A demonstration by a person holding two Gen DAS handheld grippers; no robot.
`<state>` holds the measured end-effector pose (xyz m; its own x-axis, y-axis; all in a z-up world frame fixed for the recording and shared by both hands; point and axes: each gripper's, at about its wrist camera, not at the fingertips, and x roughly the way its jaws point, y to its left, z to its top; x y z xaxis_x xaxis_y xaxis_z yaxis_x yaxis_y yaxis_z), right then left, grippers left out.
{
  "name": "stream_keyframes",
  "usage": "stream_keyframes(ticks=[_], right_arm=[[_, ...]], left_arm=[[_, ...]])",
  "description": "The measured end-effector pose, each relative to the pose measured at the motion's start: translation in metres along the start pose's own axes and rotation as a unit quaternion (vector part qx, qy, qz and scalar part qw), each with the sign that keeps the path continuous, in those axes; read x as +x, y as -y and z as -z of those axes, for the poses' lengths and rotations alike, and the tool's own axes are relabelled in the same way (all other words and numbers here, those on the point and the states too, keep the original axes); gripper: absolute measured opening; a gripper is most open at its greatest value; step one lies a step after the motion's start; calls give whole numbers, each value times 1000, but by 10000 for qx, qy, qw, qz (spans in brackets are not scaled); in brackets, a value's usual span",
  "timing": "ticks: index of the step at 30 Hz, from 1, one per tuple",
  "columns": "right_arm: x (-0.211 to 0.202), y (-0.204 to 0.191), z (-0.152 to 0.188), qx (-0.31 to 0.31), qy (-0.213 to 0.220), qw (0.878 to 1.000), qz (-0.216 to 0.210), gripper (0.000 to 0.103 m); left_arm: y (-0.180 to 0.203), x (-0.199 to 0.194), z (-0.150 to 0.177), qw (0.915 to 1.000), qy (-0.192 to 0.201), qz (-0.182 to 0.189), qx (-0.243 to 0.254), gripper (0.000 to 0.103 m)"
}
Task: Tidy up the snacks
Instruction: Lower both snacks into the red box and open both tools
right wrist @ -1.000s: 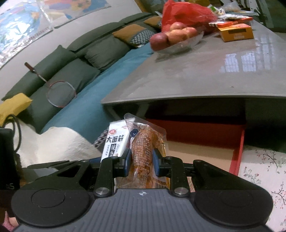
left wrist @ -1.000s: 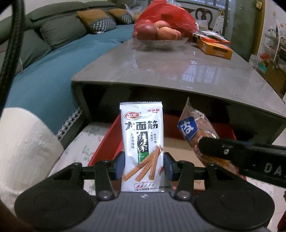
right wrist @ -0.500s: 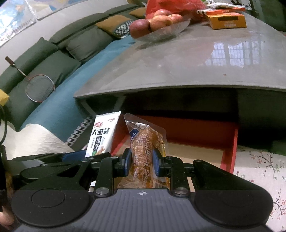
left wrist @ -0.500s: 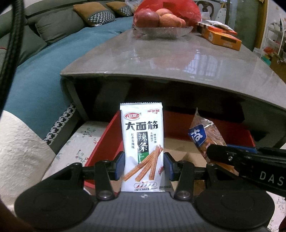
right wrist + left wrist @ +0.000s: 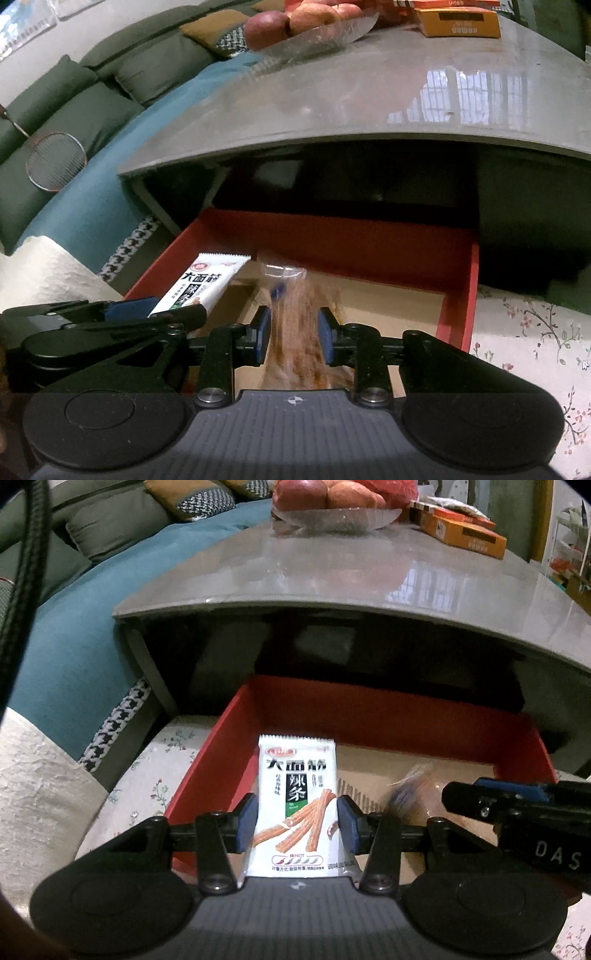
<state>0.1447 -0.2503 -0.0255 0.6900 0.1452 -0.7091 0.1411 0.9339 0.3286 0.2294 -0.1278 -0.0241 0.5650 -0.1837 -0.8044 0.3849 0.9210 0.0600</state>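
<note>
While both grippers hang over the red drawer [image 5: 236, 716], contents read as follows. Item one: white spicy-strip packet [image 5: 297, 805], long axis upright, top edge away from the camera, printed face toward it; the left gripper [image 5: 297, 823] has its blue-padded fingers [image 5: 246, 821] pressed on the packet's two long edges, low over the left part of the drawer. Item two: clear-wrapped brown snack pack [image 5: 295, 325], motion-blurred, long axis running away from the camera, sealed end farthest; it sits between the fingers of the right gripper [image 5: 294, 330], whose jaws have just been opening, and whether the pads still press it I cannot tell. Drawer: red walls, tan cardboard-coloured floor, pulled out from under the worktop [image 5: 332, 576]. Worktop: grey, glossy, carrying a glass bowl of apples [image 5: 332, 506] and an orange box [image 5: 467, 535]. Surroundings: teal-covered sofa [image 5: 92, 602] with green cushions, a badminton racket [image 5: 55, 162] on it, floral cloth [image 5: 524, 343] beside the drawer.
</note>
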Motion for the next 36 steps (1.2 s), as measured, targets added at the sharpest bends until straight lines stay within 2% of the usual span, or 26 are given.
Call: stream_keyframes(ticks=[3, 9, 16, 18, 25, 30, 36], right_arm=[[0, 1, 0, -18, -15, 10000, 35, 39], [0, 0, 0, 29, -9, 10000, 13, 41], [-2, 0, -1, 29, 7, 10000, 30, 45], [-4, -1, -1, 17, 20, 10000, 36, 52], [-11, -6, 1, -33, 34, 10000, 36, 57], [-18, -10, 3, -89, 89, 9999, 82, 70], [-25, -17, 6, -198, 108, 9997, 81, 73]], left_arm=[[2, 4, -1, 10000, -81, -31, 43, 45], [5, 0, -1, 9998, 50, -120, 134, 55], [4, -4, -2, 9998, 78, -156, 91, 55], [3, -8, -2, 9998, 113, -159, 94, 55], [3, -23, 1, 9995, 196, -227, 100, 56], [-3, -34, 3, 9995, 226, -236, 12, 56], [-13, -47, 10, 9991, 265, -326, -49, 58]])
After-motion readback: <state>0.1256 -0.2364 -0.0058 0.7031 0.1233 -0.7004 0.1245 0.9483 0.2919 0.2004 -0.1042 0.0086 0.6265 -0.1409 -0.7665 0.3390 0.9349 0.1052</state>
